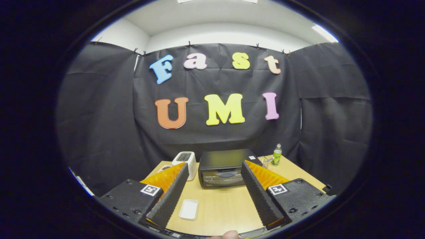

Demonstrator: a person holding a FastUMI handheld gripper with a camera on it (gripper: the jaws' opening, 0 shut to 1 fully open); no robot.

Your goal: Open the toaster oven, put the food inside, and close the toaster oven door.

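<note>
My gripper [214,166] sits low in the frame, its two ridged fingers spread wide and holding nothing. Between the fingertips and beyond them, at lower centre, stands the black box-shaped toaster oven [223,167] with its glass door shut. I judge it rigid and heavy enough to stay put; the dark handle bar [227,174] across the top of the door looks like the place to hook a finger, and the glass wants a gentle pull. Nearer, just inside my left finger, lies a small white rectangular tray [188,209]; I cannot tell if food is on it. A white pop-up toaster [185,162] stands left of the oven, a green plastic bottle [277,154] to its right. All rest on a pale wooden table [225,205], with black cloth walls [99,126] behind
</note>
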